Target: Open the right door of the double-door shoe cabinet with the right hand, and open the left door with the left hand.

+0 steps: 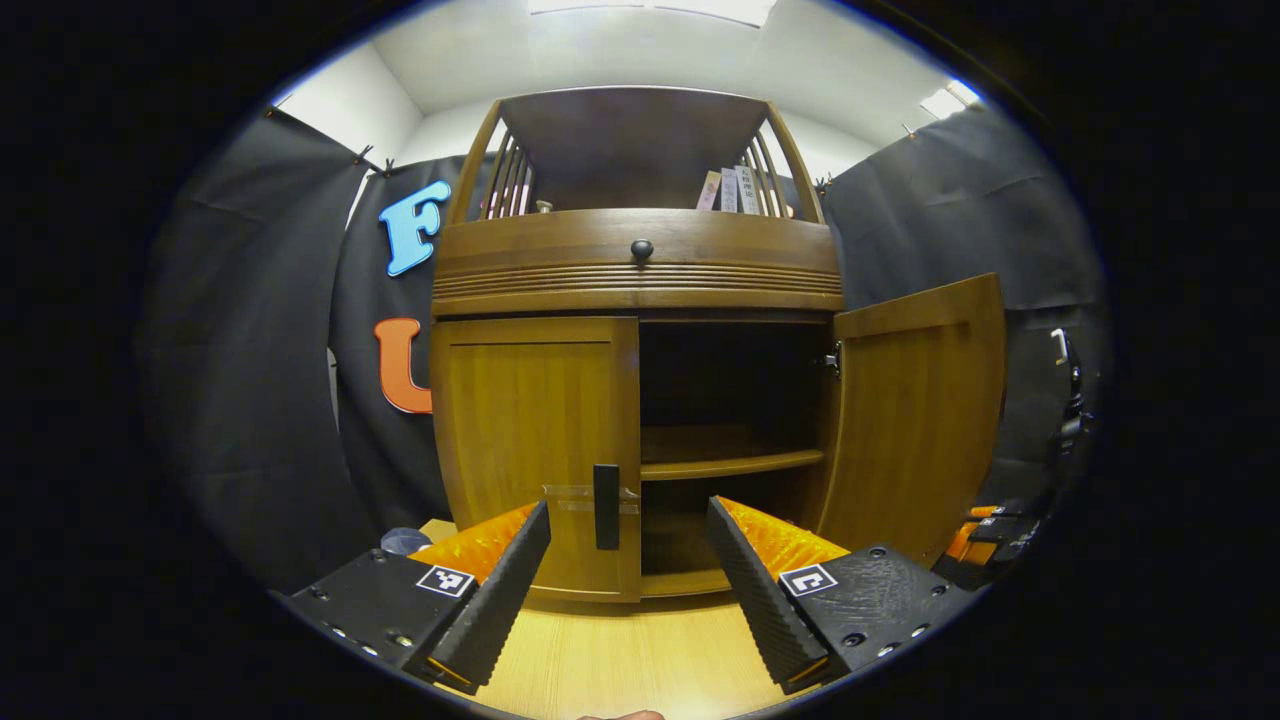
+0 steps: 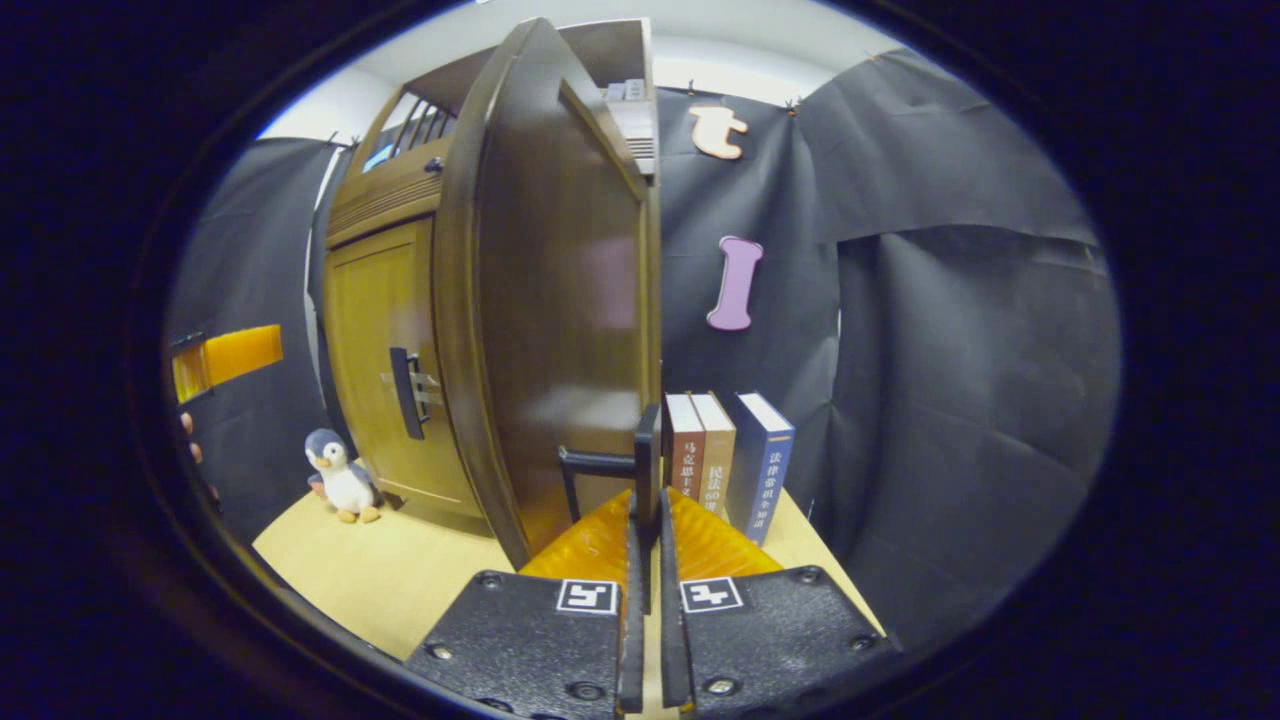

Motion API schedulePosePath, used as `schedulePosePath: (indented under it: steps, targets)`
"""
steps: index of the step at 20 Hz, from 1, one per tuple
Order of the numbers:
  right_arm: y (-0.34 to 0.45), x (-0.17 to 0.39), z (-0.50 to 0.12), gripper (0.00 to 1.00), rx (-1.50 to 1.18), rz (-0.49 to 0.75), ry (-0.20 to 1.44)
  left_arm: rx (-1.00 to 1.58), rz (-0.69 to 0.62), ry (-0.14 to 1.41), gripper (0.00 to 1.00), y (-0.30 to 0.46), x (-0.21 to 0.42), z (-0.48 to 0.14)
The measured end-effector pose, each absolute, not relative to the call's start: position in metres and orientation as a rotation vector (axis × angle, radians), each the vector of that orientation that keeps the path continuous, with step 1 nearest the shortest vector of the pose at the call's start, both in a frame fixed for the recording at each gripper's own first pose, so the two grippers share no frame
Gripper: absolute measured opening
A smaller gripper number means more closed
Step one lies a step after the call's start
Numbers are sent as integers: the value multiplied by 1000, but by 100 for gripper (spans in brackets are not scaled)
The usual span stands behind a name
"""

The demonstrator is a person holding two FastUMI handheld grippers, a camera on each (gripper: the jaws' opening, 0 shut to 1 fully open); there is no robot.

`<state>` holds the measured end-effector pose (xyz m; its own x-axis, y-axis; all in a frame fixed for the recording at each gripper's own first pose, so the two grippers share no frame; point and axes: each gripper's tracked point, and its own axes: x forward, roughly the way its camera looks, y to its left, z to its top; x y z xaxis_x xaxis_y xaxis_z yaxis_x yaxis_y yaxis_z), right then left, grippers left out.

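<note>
The shoe cabinet [image 1: 636, 270] of glossy brown wood stands on a pale wood-grain tabletop [image 1: 620, 660], and everything here is placed against it. Its front bows outward, with a ribbed band under a drawer that carries a small round dark knob [image 1: 641, 248], and slatted rails fence the open top shelf, where a few books [image 1: 730, 190] lean at the cabinet's right end. The left door [image 1: 540, 450], a flat framed panel with a straight dark bar handle [image 1: 606, 506] near its inner edge, sits closed in the cabinet's front. The right door [image 1: 915, 420] is swung wide from the cabinet, baring a dark interior with one curved shelf board [image 1: 730, 465]. The left tool [image 1: 628, 560] hovers in front of the cabinet, its ridged fingers spread wide with the left door's handle seen between them, gripping nothing. In the right gripper view, the right tool [image 2: 646, 520] is pinched closed on the right door handle [image 2: 640, 462], a slim dark bar at the door's free edge. Three upright hardback books [image 2: 728, 455] stand on the tabletop just beyond that door, and a small plush penguin [image 2: 340, 478] sits at the foot of the cabinet's left door.
</note>
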<state>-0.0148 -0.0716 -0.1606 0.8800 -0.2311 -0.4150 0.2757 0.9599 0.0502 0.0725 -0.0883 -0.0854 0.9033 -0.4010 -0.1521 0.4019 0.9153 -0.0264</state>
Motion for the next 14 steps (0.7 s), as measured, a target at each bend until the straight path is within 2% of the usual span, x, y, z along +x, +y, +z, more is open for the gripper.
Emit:
schedulePosePath:
  steps: [1, 2, 14]
  targets:
    - [-75, -16, -161, 4, 118, -269, 421, 5, -420, 158, 95, -94, 71, -87]
    - [-78, -16, -161, 8, 115, -269, 423, 4, -425, 160, 95, -99, 69, -86]
    - [-95, -24, -162, 8, 118, -258, 432, 5, -447, 189, 95, -117, 104, -106]
